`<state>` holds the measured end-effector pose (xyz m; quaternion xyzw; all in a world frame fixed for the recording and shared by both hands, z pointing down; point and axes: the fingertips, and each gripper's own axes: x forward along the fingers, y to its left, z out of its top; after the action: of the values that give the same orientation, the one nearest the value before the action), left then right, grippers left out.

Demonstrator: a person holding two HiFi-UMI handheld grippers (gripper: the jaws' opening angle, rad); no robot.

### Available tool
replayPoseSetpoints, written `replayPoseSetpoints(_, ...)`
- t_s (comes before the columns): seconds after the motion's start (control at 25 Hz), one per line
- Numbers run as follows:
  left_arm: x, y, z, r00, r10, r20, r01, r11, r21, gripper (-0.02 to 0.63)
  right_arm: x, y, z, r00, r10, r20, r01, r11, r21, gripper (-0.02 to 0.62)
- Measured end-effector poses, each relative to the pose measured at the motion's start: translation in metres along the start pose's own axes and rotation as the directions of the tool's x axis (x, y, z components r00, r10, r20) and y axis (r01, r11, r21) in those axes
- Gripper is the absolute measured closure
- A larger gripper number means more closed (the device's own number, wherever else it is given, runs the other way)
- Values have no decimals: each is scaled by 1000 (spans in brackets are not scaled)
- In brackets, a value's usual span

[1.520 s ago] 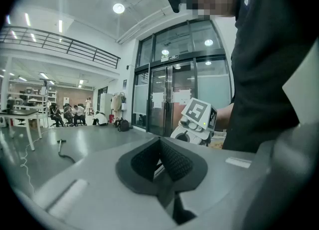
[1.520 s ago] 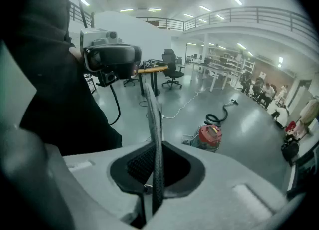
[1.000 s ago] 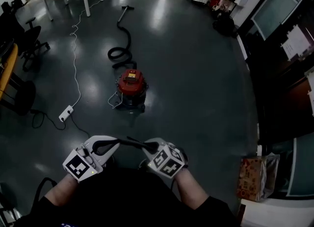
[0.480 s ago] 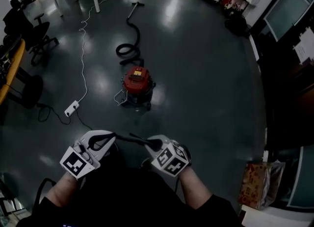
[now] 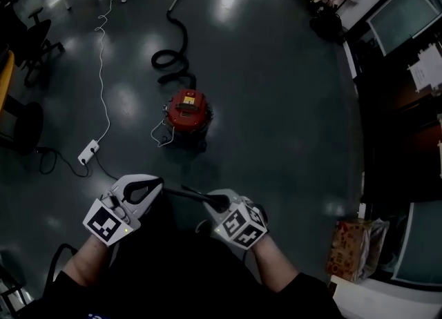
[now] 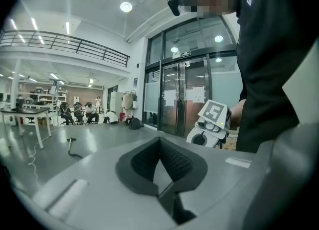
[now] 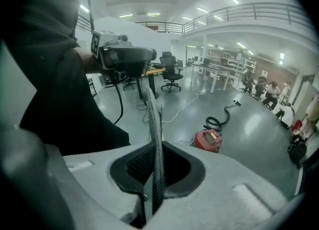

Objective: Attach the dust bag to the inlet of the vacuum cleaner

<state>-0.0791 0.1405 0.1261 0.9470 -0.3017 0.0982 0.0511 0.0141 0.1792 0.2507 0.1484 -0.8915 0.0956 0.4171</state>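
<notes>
The right tongs (image 7: 157,174) are pinched on a thin dark sheet seen edge-on, which I take to be the dust bag (image 7: 154,124). It rises from the pads toward the left tongs (image 6: 162,169). Those are pressed together, and their own view shows nothing I can make out between them, though from the head view the bag's (image 5: 190,193) far end reaches their tip. Both are held close to the person's body, well apart from the vacuum cleaner (image 5: 186,114).

The vacuum cleaner stands on the floor with its red top on, so no inlet shows from here. Its hose (image 5: 173,55) coils on the side away from the person, and a power strip (image 5: 88,152) with its white cord lies to the vacuum cleaner's left.

The step in hand looks like carrying the bag over. To do it well:
- Keep the right pinch firm so the limp bag does not slip.
- Approach the vacuum cleaner on its near side, clear of the cord and hose.
- Find the inlet first, then square the bag's opening to it and press evenly.
</notes>
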Motion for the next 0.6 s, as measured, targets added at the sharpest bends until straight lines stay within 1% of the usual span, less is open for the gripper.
replayPoseSetpoints(0.08,1,28,-2,1000,-19,15,19,1000,-7,603,13,-8,11,1000,-16,-9,16,1000,0,569)
replayPoseSetpoints(0.2,1,72,-11,999,-34,17,35,999,-38,604,33,-21,26,999,-40,-25,40,999,17,569)
replayPoseSetpoints(0.36,6,124,-25,999,-31,14,31,998,-59,603,58,-36,39,997,-58,-58,60,997,41,569)
replayPoseSetpoints(0.48,16,155,-44,1000,4,-11,-5,998,-57,603,75,-50,39,994,-70,-80,74,996,50,569)
replayPoseSetpoints(0.56,26,176,-60,998,58,-36,-61,996,-70,603,85,-59,34,994,-68,-90,74,995,62,569)
replayPoseSetpoints(0.6,31,187,-68,995,96,-40,-99,991,-92,604,90,-63,31,994,-63,-93,69,995,68,569)
